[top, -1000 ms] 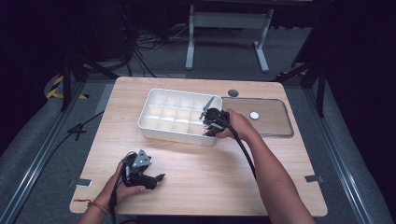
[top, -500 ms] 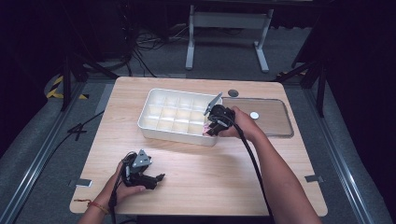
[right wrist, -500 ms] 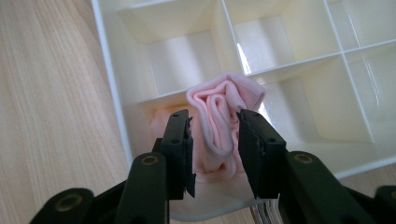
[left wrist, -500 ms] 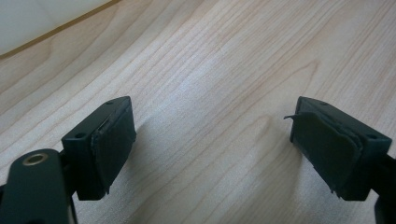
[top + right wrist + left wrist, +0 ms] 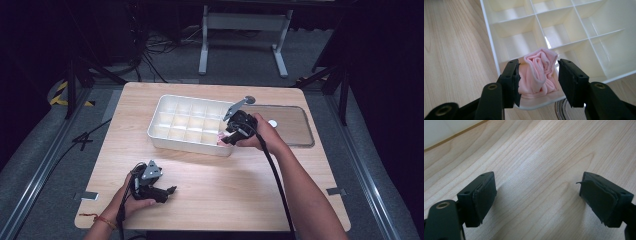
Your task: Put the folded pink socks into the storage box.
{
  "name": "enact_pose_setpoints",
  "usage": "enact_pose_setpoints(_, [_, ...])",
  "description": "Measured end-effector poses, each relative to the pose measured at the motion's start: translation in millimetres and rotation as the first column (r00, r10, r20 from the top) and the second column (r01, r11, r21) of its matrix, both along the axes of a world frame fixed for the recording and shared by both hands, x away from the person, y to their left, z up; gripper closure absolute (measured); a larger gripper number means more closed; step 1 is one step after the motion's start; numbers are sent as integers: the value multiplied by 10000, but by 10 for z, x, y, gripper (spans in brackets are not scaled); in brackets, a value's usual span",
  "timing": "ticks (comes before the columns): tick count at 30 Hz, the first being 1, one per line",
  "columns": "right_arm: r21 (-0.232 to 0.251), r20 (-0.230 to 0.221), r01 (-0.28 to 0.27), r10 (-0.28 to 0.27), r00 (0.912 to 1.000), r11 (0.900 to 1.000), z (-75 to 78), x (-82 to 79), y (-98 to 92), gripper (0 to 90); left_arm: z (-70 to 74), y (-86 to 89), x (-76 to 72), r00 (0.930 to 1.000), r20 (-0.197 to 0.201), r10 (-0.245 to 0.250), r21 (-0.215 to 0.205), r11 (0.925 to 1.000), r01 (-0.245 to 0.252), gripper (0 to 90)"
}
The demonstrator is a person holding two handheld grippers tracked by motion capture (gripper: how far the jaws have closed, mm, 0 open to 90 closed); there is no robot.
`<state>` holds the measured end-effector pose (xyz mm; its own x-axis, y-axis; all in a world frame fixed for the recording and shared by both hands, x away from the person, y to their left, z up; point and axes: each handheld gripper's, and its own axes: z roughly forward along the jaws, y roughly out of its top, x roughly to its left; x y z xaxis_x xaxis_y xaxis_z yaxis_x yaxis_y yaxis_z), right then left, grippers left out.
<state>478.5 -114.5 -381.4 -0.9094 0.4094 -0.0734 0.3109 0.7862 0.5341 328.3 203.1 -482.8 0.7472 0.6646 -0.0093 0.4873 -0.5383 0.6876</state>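
Pale wooden table (image 5: 200, 200) carries the left gripper (image 5: 167, 191), jaws wide over bare wood. Farther right, a pink cloth (image 5: 539, 73) sits in a corner cell of the white tray (image 5: 165, 112), between the right gripper (image 5: 538, 75) jaws, which have just been opening and stand slightly off it.

Soft pink cloth (image 5: 539, 72), glossy white plastic tray (image 5: 492, 37), matt wood-grain table (image 5: 454, 50)

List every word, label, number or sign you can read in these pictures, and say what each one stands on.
None: no readable text in any view.
White divided tray: plain walls, no label.
Pink rolled cloth in the tray's corner compartment: no tag or print visible.
Right tongs and left tongs: black pads, no markings.
Wooden table: bare grain; the grey tape pieces at its edges carry no legible writing.
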Motion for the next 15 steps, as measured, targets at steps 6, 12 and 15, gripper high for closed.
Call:
enact_pose_setpoints(6, [480, 551, 20, -46, 9985, 9988, 98, -99, -66, 487, 1, -1, -1, 10000, -19, 3, -4, 10000, -3, 141])
enact_pose_setpoints(12, [535, 875, -3, -44, 9962, 9986, 146, -215, -120, 449, 0, -2, -1, 10000, -9, 10, -2, 10000, -10, 141])
enact_pose_setpoints(15, [582, 1007, 37, -96, 9949, 9983, 160, -261, -158, 431, -1, -3, -1, 10000, -19, 14, -8, 10000, -14, 140])
